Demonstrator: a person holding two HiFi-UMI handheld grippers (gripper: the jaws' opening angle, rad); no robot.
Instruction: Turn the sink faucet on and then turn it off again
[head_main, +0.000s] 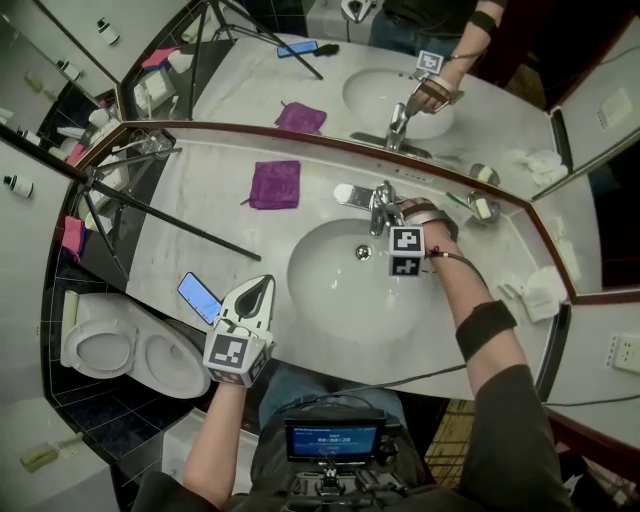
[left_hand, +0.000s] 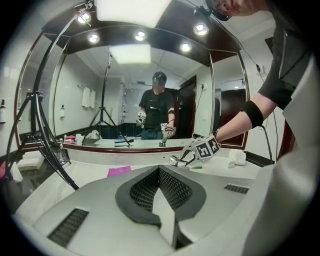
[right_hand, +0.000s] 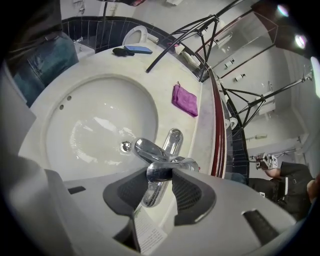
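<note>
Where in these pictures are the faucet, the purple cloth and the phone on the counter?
faucet (head_main: 381, 206): head view, on its chrome body.
purple cloth (head_main: 275, 184): head view, on the middle of the cloth.
phone (head_main: 199, 297): head view, on its blue screen.

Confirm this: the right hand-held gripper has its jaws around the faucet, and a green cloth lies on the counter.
Not quite. The cloth is purple, not green, as the head view shows. The rest holds: the right hand-held gripper has its jaws around the faucet, and the cloth lies on the counter.
</note>
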